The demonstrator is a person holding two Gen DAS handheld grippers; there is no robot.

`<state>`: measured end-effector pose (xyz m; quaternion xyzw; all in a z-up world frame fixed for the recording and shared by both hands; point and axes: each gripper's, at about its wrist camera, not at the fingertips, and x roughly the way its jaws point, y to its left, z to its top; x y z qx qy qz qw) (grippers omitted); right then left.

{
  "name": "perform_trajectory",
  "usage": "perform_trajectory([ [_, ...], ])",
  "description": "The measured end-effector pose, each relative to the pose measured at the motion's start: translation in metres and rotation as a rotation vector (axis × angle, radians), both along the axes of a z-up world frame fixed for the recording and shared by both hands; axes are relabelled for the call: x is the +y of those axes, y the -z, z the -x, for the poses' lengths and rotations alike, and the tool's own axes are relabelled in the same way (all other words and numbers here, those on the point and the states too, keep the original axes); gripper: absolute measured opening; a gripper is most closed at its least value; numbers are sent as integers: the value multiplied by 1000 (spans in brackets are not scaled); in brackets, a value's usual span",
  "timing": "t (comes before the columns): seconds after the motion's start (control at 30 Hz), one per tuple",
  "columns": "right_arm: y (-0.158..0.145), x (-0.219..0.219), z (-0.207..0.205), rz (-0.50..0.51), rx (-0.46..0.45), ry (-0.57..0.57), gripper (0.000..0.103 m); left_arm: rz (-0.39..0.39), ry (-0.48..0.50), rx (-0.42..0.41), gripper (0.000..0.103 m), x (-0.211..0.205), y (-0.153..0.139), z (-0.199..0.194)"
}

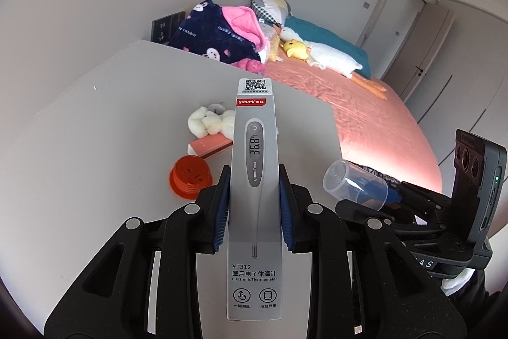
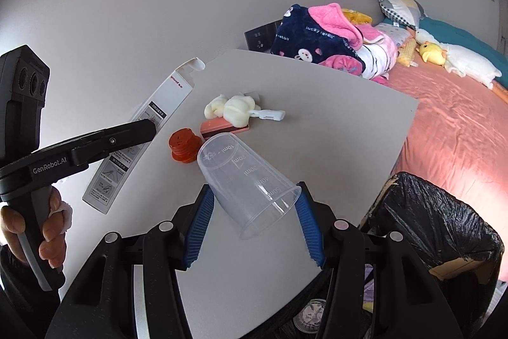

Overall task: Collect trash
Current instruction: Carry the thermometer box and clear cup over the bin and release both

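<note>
My left gripper point(image 1: 254, 205) is shut on a grey thermometer box point(image 1: 254, 167) and holds it above the grey table point(image 1: 111, 116); the box also shows in the right wrist view point(image 2: 136, 142). My right gripper point(image 2: 254, 221) is shut on a clear plastic measuring cup point(image 2: 247, 183), tilted with its mouth toward the camera; the cup also shows in the left wrist view point(image 1: 355, 185). On the table lie a red cap point(image 2: 184, 146), a pink box point(image 2: 222, 127), crumpled white tissue point(image 2: 231, 108) and a white plastic piece point(image 2: 270, 115).
A bin lined with a black bag point(image 2: 438, 231) stands at the table's right edge, by my right gripper. A bed with a pink sheet point(image 2: 454, 129), blankets and plush toys lies beyond. Wall point(image 2: 95, 5) behind the table.
</note>
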<state>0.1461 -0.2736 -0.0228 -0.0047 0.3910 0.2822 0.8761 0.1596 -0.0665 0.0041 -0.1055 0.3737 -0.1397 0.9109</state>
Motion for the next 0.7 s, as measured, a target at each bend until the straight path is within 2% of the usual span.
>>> perform_trajectory([
  [0.7,-13,-81,43,-37,-37,146,54,-4,145,-4,27,-77,-10,20],
])
